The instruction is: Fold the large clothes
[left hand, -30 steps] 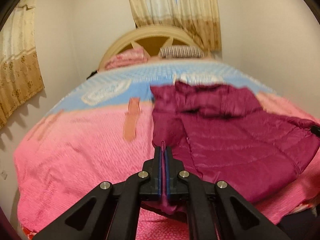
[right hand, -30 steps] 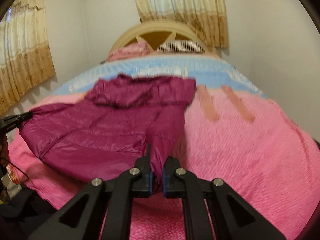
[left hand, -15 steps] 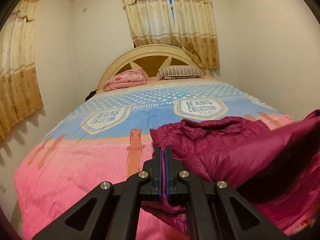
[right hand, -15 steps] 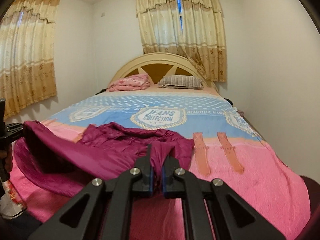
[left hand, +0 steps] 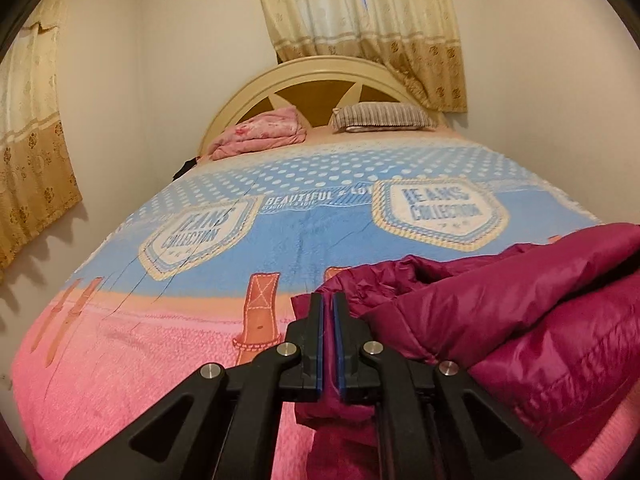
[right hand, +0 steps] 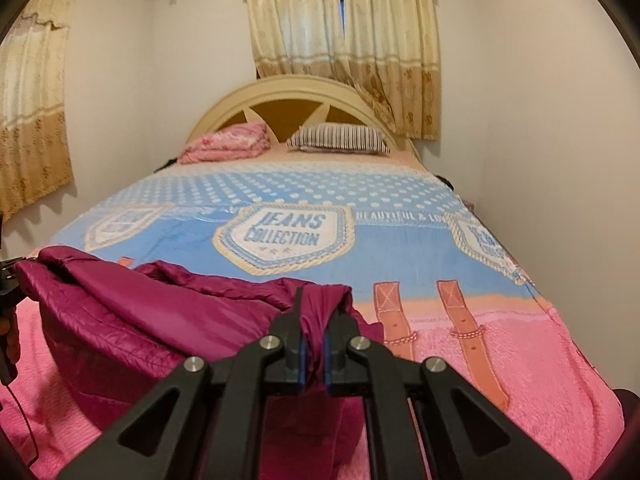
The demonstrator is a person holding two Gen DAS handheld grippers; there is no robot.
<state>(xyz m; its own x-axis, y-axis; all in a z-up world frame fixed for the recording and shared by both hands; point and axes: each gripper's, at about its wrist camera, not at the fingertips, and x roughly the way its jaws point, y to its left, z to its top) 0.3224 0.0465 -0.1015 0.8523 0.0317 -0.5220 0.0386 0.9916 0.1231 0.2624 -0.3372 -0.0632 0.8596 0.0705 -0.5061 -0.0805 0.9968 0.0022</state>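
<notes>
A magenta puffer jacket point(left hand: 520, 320) lies bunched on the near pink end of the bed point(left hand: 132, 352). My left gripper point(left hand: 327, 308) is shut on its left hem corner, lifted off the bed. My right gripper point(right hand: 316, 300) is shut on the right hem corner, with fabric bunched between the fingers. In the right wrist view the jacket point(right hand: 140, 320) stretches left to the other gripper point(right hand: 8, 276) at the frame edge. The lifted hem is carried forward over the jacket body.
The bed has a pink and blue "Jeans Collection" blanket point(right hand: 288, 232). A folded pink blanket point(left hand: 260, 132) and a striped pillow point(left hand: 384, 116) lie at the cream headboard point(right hand: 292, 92). White walls stand close on both sides, with curtains point(right hand: 344, 48) behind.
Both grippers have lifted the jacket's hem and carried it forward toward the headboard. The jacket went from lying flat to bunched and folded over itself. Both stay shut.
</notes>
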